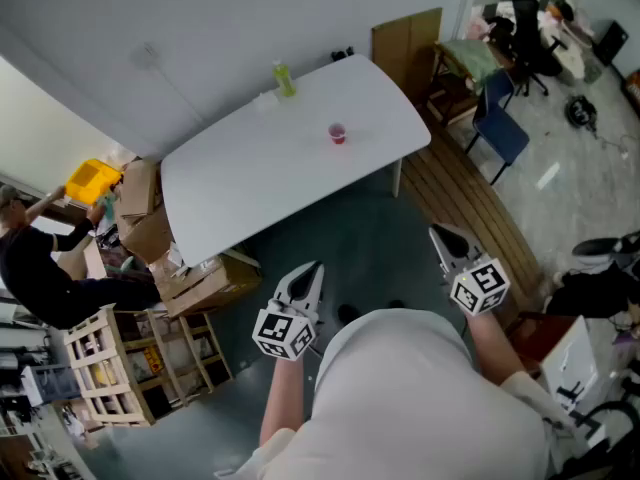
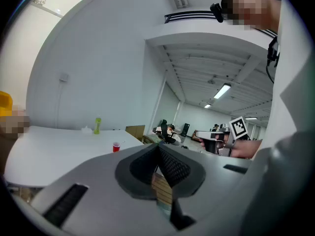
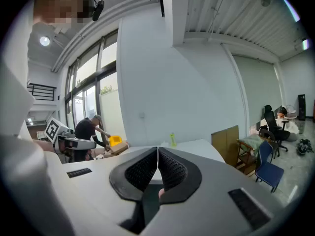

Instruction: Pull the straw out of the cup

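Note:
A small red cup (image 1: 337, 134) stands near the middle of the white table (image 1: 240, 188), far ahead of me; a straw in it is too small to make out. In the left gripper view the cup (image 2: 116, 147) shows past the jaws, well out of reach. My left gripper (image 1: 311, 269) is held in front of my body, short of the table's near edge, its jaws shut on nothing. My right gripper (image 1: 441, 234) is held level with it to the right, also shut and empty. Both point towards the table. The jaws meet in the left gripper view (image 2: 158, 147) and the right gripper view (image 3: 157, 150).
A green bottle (image 1: 285, 79) and a small clear thing (image 1: 263, 100) stand at the table's far edge. Cardboard boxes (image 1: 200, 283) and wooden crates (image 1: 105, 368) sit at the left. A person (image 1: 45, 273) reaches towards a yellow bin (image 1: 92, 180). A blue chair (image 1: 500, 128) stands at the right.

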